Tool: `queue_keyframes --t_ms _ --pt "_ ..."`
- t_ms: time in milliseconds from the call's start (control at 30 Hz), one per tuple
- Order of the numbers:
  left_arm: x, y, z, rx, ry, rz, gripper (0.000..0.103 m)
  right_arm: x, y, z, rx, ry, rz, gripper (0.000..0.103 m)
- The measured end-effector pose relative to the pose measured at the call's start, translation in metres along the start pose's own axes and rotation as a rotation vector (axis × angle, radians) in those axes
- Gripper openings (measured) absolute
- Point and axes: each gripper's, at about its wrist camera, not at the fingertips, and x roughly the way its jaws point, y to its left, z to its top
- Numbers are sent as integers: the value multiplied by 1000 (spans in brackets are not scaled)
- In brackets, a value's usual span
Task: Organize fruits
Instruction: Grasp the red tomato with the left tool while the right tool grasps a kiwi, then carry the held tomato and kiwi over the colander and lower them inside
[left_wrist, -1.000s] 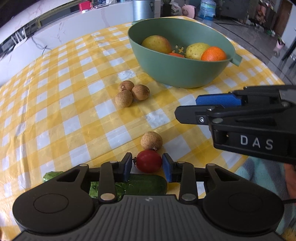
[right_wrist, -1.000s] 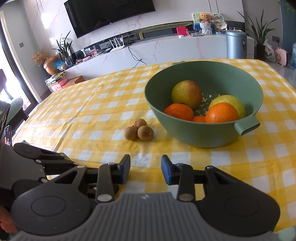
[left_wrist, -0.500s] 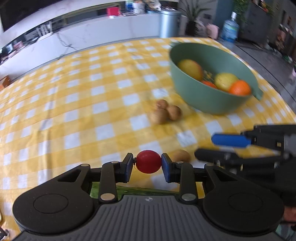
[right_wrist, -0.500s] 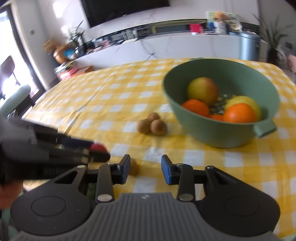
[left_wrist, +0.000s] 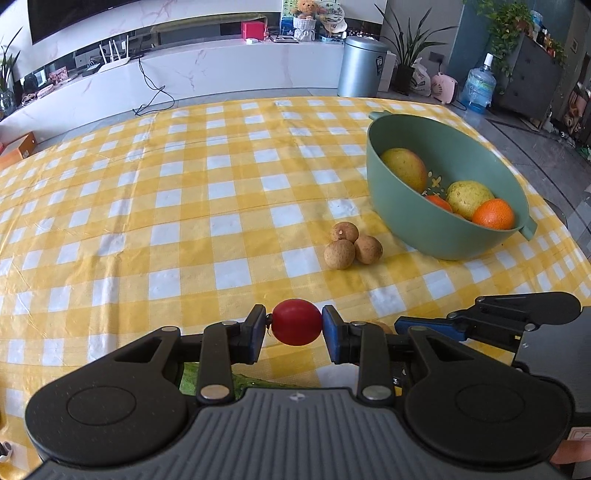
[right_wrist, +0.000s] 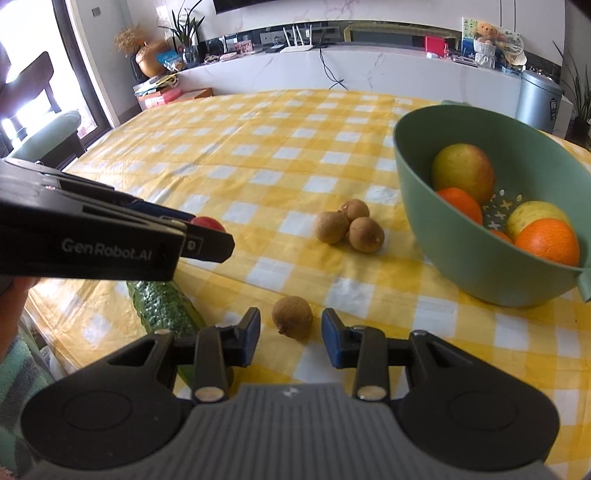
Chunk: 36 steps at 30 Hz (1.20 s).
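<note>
My left gripper (left_wrist: 297, 324) is shut on a small red fruit (left_wrist: 297, 320) and holds it above the checked cloth. The right wrist view shows that gripper (right_wrist: 212, 240) from the side at the left, with the red fruit (right_wrist: 207, 222) peeking over its tip. My right gripper (right_wrist: 291, 325) stands open around a single brown longan (right_wrist: 291, 320) on the table, its pads clear of it. Three more longans (right_wrist: 349, 226) (left_wrist: 350, 245) lie beside a green bowl (right_wrist: 443, 254) (left_wrist: 439, 240) that holds an apple, oranges and a yellow-green fruit.
A bumpy green cucumber (right_wrist: 162, 308) lies on the cloth near the front edge, under the left gripper. The right gripper (left_wrist: 424, 322) shows at the lower right of the left wrist view. The table's edge runs close behind both grippers.
The left gripper rose with the red fruit off the cloth and rolled level. The right gripper swung down and left, so the lone longan now sits between its fingers.
</note>
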Motion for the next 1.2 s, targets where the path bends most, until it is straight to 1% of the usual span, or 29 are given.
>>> queue_keyframes --t_ms 33,100,333,500,667,900,1067,1200 --pt "1 -1 0 -1 1 1 36 1 1 0 -2 5 0 31" --pt "1 0 0 -5 3 -1 37 4 1 1 -5 17 -2 20" --pt "-2 0 -1 -18 -5 -7 37 2 3 -1 -21 4 -11 20" --pt "-12 -1 2 -48 -30 -12 36 -15 4 -2 -19 -63 -17 20" --pt "-25 -8 9 -71 -67 -35 37 -40 -3 -3 28 -152 -28 20" --pt "-39 -25 24 -115 -114 -100 37 -83 -24 -5 96 -279 -102 20" --pt "-41 -50 41 -91 -145 -134 37 -107 -40 -3 105 -361 -182 20" --pt "-34 -70 56 -46 -157 -143 37 -112 -58 3 133 -392 -221 20"
